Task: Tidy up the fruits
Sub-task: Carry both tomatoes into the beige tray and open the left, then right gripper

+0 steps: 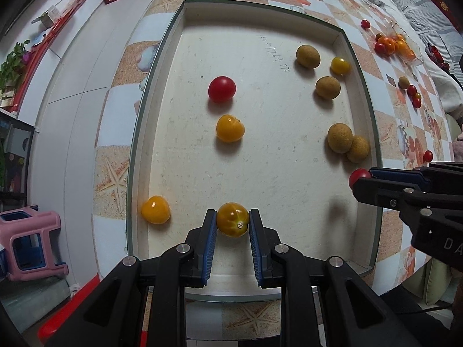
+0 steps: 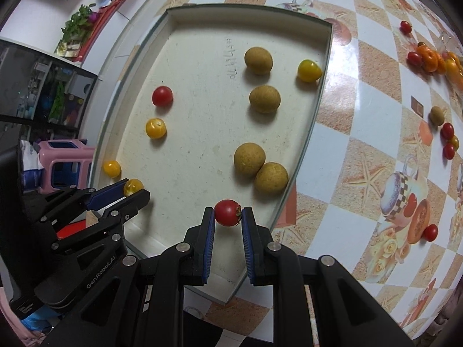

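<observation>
Left claw (image 1: 233,223) is clamped on a yellow tomato (image 1: 232,223) over the tray (image 1: 162,92); right claw (image 2: 228,213) pinches a red tomato (image 2: 227,212) beyond it. Both fruits look light, smooth and easily bruised, so hold across the middle.

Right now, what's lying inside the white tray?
The white tray holds four brown fruits, one red tomato and three yellow tomatoes. The hand-held grippers hide its near corners.
</observation>
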Tool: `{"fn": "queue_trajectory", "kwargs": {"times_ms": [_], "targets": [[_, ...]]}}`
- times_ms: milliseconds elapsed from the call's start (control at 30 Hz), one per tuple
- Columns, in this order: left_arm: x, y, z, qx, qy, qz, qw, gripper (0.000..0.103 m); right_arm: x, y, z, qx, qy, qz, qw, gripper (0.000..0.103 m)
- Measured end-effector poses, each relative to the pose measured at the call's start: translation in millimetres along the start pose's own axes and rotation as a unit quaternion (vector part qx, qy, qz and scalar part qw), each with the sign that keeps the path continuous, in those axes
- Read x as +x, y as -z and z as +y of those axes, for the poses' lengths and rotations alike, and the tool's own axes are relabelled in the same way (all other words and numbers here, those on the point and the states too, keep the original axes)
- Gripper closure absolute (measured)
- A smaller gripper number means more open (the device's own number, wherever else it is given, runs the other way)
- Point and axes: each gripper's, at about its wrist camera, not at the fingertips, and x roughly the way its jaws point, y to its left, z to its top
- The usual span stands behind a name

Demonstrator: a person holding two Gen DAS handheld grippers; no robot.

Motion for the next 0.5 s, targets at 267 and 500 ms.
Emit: {"fn": "queue_trajectory", "kwargs": {"times_ms": [267,500], "targets": [[5.9,-1.6,-2.6,0.006,-0.003,0.001,1.0000,0.080,12.4,-0.3,9.4,0.000,0.003,0.004,1.000,0.083],[12.5,-1.6,-1.0,0.005,-0.004,0.004,1.0000,0.080,17.1,2.9,4.5,0.000,0.006,0.010,1.000,0.082]]}}
